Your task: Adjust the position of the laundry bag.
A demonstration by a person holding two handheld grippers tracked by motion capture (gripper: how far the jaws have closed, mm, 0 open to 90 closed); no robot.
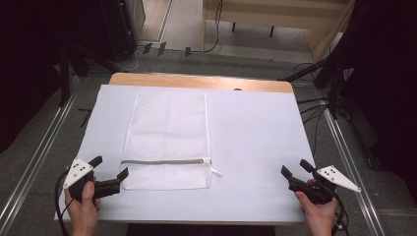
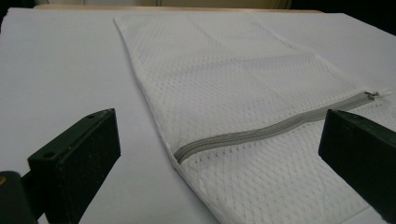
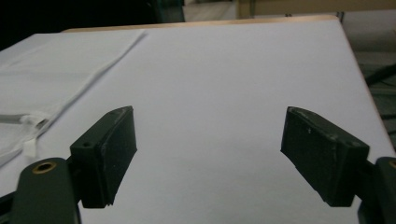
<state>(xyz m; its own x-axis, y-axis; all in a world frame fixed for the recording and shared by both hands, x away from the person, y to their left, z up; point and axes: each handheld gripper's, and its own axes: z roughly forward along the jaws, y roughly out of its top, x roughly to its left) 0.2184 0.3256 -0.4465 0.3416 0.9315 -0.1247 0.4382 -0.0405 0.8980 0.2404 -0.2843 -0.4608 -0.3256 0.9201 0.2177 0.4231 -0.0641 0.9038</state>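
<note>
A white mesh laundry bag [image 1: 167,137] lies flat on the white table cover, left of centre, with a grey zipper [image 1: 162,161] running across its near end; the zipper looks closed, its pull tab [image 1: 215,172] at the right. My left gripper [image 1: 109,167] is open just off the bag's near left corner, held by a hand. In the left gripper view the bag [image 2: 243,93] and zipper [image 2: 271,130] lie right ahead between the wide-apart jaws. My right gripper [image 1: 294,168] is open at the near right of the table, over bare cover. The right gripper view catches the bag's edge [image 3: 60,70] at far left.
The white cover [image 1: 255,132] spreads over a wooden table [image 1: 196,80] whose far edge shows. Cables and dark stands sit on the floor around it, with metal rails [image 1: 344,147] on either side. A black cable trails from each gripper.
</note>
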